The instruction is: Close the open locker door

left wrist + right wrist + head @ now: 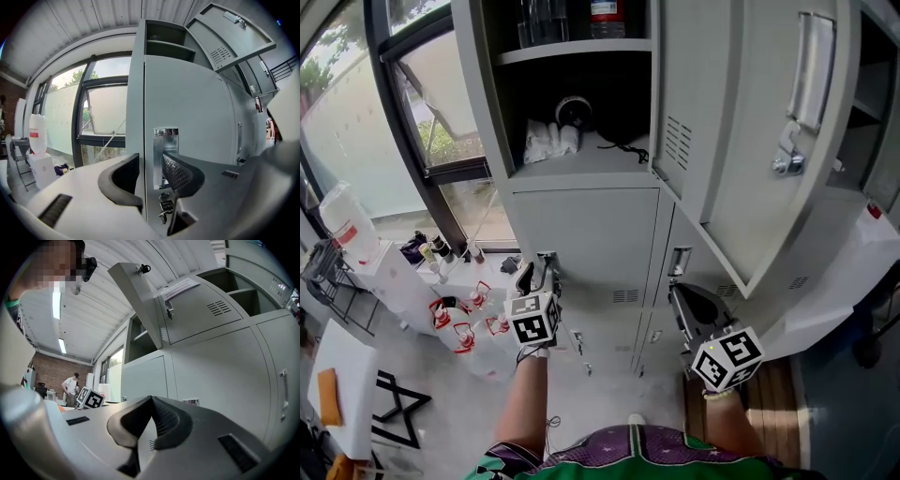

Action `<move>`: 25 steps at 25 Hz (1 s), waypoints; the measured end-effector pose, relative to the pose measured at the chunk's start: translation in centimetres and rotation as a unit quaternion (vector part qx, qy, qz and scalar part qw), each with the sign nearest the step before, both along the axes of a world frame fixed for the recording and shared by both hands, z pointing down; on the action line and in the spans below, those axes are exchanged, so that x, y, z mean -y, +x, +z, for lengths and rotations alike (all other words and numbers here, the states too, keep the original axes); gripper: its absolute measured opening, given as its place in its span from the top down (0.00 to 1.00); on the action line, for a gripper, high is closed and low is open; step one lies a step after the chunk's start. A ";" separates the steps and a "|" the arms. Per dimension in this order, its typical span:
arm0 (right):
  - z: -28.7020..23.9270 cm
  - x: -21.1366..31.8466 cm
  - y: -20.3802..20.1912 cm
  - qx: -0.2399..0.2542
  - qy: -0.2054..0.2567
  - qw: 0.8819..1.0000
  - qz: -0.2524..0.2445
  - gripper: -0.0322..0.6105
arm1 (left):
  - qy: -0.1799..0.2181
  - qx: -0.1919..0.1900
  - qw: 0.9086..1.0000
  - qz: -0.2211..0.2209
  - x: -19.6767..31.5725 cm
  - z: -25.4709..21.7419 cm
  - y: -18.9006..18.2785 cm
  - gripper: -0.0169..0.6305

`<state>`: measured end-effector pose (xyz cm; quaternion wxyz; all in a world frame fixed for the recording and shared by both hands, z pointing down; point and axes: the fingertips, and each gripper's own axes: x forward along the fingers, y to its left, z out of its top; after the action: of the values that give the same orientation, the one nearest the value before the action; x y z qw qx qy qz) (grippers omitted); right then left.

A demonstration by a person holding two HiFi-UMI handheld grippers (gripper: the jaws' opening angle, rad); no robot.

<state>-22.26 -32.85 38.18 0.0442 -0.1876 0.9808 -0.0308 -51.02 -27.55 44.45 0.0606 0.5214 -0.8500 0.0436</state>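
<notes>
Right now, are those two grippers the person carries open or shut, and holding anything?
Left grey two-jaw gripper: open, holding nothing, facing a chrome locker handle.
Right grey gripper: closed, empty.

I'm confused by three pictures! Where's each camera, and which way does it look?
Head view: on the person's head, looking down at the lockers; both forearms, the left hand-held gripper and right hand-held gripper show.
Left gripper view: on the left hand-held gripper, facing a shut locker's handle past its parted jaws.
Right gripper view: on the right hand-held gripper, facing the lockers past its shut jaws.
Shared: all show the open locker door.
</notes>
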 end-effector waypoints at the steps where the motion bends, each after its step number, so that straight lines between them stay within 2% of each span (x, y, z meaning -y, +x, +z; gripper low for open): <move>1: -0.1 0.1 0.1 0.000 -0.001 1.000 0.002 0.94 | 0.000 0.000 1.000 -0.001 0.1 0.0 -0.1 0.72; 12: -0.3 0.0 1.3 -0.002 0.001 1.000 0.020 0.94 | -0.004 0.003 1.000 -0.016 0.5 0.1 -0.6 0.71; 17: 0.0 -0.2 1.8 -0.006 -0.001 1.000 0.026 0.94 | 0.006 -0.002 1.000 -0.020 0.1 -0.2 -0.8 0.62; 25: 0.1 -1.1 2.8 -0.009 -0.004 0.999 0.037 0.94 | 0.013 -0.008 1.000 -0.004 -1.2 -0.3 0.1 0.62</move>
<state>-19.46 -31.77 38.27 0.0361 -0.2241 0.9734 -0.0311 -50.89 -26.39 44.17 0.0611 0.5194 -0.8519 0.0278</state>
